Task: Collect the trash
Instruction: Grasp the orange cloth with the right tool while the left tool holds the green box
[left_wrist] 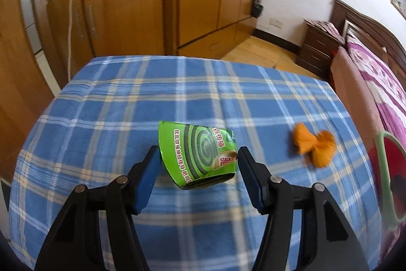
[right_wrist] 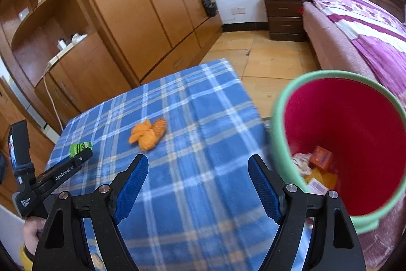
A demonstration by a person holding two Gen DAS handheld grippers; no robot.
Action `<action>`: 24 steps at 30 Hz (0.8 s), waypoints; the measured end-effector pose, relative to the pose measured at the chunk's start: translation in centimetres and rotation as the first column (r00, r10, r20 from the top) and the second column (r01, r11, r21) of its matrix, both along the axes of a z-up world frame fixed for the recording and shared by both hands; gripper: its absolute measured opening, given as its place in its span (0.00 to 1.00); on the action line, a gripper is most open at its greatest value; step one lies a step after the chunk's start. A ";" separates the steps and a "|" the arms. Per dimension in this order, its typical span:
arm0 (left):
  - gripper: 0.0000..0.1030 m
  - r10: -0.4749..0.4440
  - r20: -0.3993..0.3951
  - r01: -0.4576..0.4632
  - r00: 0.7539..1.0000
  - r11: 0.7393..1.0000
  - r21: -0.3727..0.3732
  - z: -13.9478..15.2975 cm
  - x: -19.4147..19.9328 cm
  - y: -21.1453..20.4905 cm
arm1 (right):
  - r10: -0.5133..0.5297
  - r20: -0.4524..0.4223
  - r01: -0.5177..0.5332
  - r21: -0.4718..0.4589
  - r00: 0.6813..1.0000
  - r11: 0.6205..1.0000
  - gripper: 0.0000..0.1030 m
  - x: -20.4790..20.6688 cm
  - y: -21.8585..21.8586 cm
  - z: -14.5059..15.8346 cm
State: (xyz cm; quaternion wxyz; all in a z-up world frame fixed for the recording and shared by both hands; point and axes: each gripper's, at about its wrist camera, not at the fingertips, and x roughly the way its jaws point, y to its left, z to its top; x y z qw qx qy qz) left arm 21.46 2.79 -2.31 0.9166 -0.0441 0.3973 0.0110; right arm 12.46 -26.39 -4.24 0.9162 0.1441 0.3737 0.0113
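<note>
A green mosquito-coil box [left_wrist: 200,154] lies on the blue plaid cloth [left_wrist: 127,103]. My left gripper [left_wrist: 199,156] is open, its blue pads on either side of the box, not closed on it. An orange crumpled wrapper [left_wrist: 313,146] lies to the right. In the right wrist view my right gripper [right_wrist: 198,164] is open and empty above the cloth [right_wrist: 192,194], with the orange wrapper [right_wrist: 148,133] ahead of it. A red bin with a green rim [right_wrist: 355,139] stands at the right and holds several scraps. The left gripper [right_wrist: 83,155] and green box [right_wrist: 78,147] show at the left.
Wooden wardrobes [right_wrist: 142,4] stand behind the table. A bed with a purple cover [right_wrist: 368,24] and a dark nightstand [right_wrist: 286,17] are at the right. The bin's rim [left_wrist: 383,169] also shows at the right edge of the left wrist view.
</note>
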 end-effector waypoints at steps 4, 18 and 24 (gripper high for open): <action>0.61 0.032 0.002 -0.032 0.999 0.999 -0.005 -0.5 0.5 1.2 | 0.043 -0.015 -0.043 -0.005 0.999 0.999 0.79 2.4 2.0 -0.7; 0.61 0.031 -0.034 -0.032 0.999 0.998 -0.047 -1.7 0.9 1.7 | 0.108 -0.062 -0.109 -0.017 0.992 0.994 0.55 8.4 6.3 -4.0; 0.61 0.031 -0.032 -0.032 0.999 0.999 -0.039 -1.7 0.9 1.4 | 0.137 -0.078 -0.137 0.003 0.988 0.991 0.26 8.9 6.6 -5.0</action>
